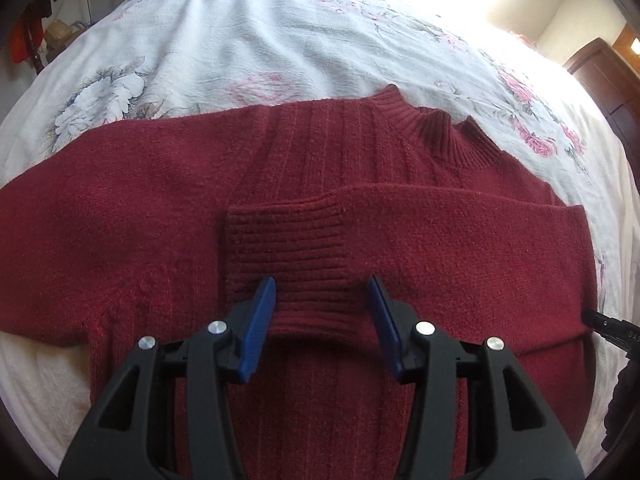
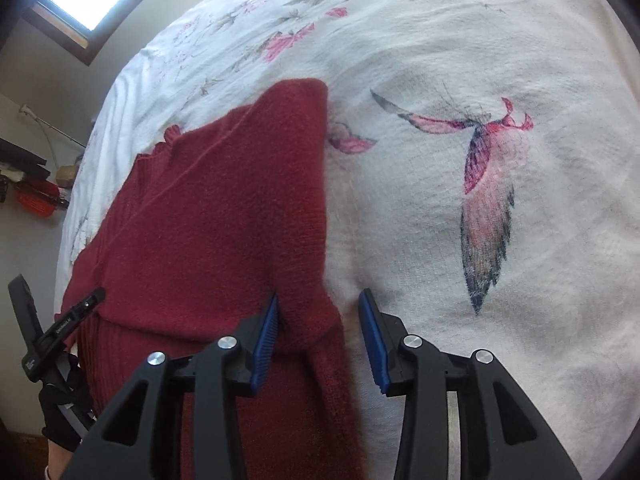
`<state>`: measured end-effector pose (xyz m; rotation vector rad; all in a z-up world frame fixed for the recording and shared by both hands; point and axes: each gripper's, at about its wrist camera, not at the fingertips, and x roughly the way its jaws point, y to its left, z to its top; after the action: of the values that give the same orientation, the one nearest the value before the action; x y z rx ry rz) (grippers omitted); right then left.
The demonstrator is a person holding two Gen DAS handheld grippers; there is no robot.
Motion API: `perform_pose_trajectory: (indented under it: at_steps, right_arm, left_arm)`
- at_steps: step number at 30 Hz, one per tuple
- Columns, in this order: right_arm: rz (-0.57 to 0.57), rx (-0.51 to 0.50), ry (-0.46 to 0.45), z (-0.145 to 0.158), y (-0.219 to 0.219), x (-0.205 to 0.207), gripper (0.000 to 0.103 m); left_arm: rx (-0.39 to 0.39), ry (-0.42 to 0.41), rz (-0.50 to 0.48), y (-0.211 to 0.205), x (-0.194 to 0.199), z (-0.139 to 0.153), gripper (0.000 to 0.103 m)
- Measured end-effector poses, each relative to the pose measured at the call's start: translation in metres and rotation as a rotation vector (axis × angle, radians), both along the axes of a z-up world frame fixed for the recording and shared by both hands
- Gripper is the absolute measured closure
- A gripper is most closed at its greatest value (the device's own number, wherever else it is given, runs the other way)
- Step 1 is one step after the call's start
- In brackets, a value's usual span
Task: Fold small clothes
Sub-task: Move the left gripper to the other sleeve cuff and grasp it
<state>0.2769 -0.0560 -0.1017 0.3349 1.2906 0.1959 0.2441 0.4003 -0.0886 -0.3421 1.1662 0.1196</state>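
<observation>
White floral bedding covers the bed (image 1: 248,40) that carries the work, with a window bright beyond it. Nearest in the left wrist view, the left gripper (image 1: 322,322) stands with its jaws apart, blue pads on either side of the ribbed cuff (image 1: 286,256) of a sleeve that has been laid across the chest of the single dark red sweater (image 1: 120,220); the cuff lies between the pads, though whether they touch the knit cannot be told. That folded sleeve runs crosswise from the cuff out toward the right edge of the garment. The right gripper (image 2: 318,330) also has its jaws parted, straddling that right edge where the sleeve doubles back: one pad sits over the red knit, the other over bare sheet. Farther off, the other sleeve (image 1: 52,200) lies spread out to the left, unfolded, and the ribbed collar (image 1: 448,136) sits at the far end, so the body's long axis runs away from both grippers. Judged from this, the left hand is the nearer to that spread sleeve, which seems the next part to bring in. Count: one sweater, two sleeves, one folded, two grippers
</observation>
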Motion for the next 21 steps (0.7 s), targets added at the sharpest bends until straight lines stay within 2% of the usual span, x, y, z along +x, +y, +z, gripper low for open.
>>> perform_pose_trajectory:
  at_steps: [3, 4, 5, 9, 13, 18, 21]
  right_arm:
    - [-0.004, -0.056, -0.085, 0.031, 0.005, -0.013, 0.061]
    - [0.006, -0.058, -0.111, 0.041, 0.008, -0.018, 0.058]
    - [0.022, -0.041, -0.128, 0.05, 0.011, -0.022, 0.057]
    - [0.112, 0.038, -0.122, 0.066, 0.039, -0.028, 0.056]
    - [0.201, 0.057, -0.105, 0.06, 0.082, -0.03, 0.054]
    - [0.277, 0.047, -0.094, 0.041, 0.123, -0.033, 0.054]
    - [0.29, 0.037, -0.078, 0.03, 0.135, -0.031, 0.054]
  left_arm:
    - [-0.013, -0.026, 0.013, 0.017, -0.019, 0.017, 0.053]
    - [-0.01, -0.034, 0.022, 0.026, -0.027, 0.023, 0.05]
    - [0.002, -0.039, 0.037, 0.037, -0.037, 0.029, 0.046]
    - [0.018, -0.033, 0.135, 0.097, -0.084, 0.043, 0.043]
    - [0.04, -0.01, 0.287, 0.168, -0.135, 0.046, 0.041]
    - [-0.015, -0.009, 0.535, 0.26, -0.186, 0.037, 0.041]
    - [-0.045, -0.03, 0.631, 0.297, -0.203, 0.031, 0.041]
